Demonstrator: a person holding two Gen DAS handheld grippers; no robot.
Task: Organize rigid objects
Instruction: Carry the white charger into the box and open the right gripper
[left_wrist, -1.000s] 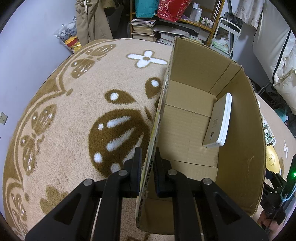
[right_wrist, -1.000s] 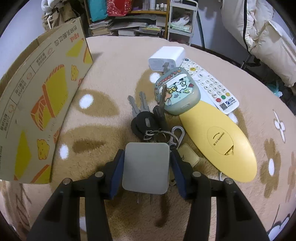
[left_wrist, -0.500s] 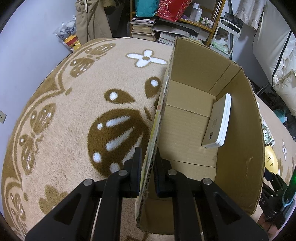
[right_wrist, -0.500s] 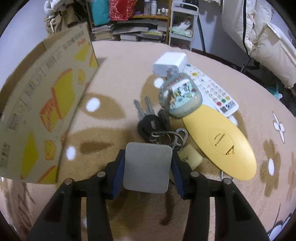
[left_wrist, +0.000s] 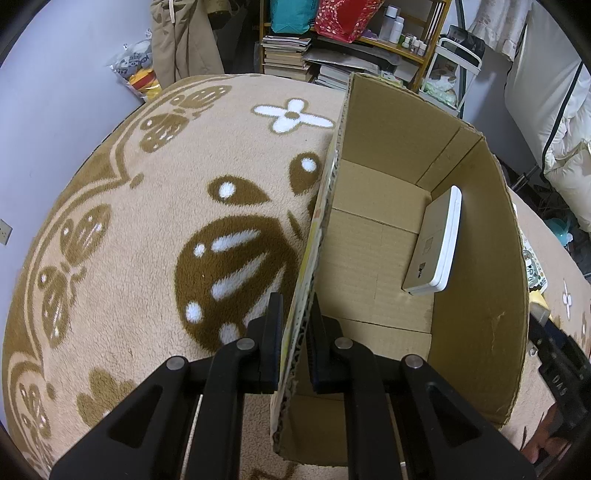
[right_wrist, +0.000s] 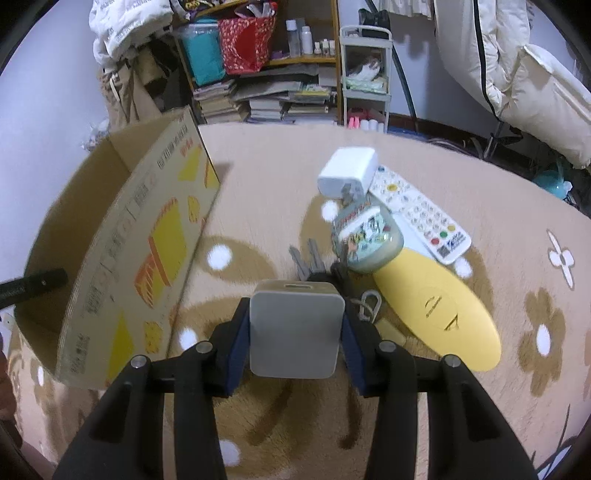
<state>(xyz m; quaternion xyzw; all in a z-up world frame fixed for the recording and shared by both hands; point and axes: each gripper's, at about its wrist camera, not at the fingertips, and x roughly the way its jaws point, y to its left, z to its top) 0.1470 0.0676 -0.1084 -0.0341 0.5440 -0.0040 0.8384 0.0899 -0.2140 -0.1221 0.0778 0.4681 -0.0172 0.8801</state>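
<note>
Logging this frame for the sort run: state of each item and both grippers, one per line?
left gripper: shut on box wall
cardboard box: open, upright
white flat device: in box, leaning on wall
right gripper: shut on grey charger
grey charger: held, lifted off blanket
white charger: on blanket
keys: on blanket
remote: on blanket

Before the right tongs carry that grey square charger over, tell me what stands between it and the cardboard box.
Only the box's own printed side wall stands between the grey square charger, held in the right tongs, and the open cardboard box; the charger must clear its rim. The left tongs clamp the opposite wall. The carpet between shows nothing else.
</note>
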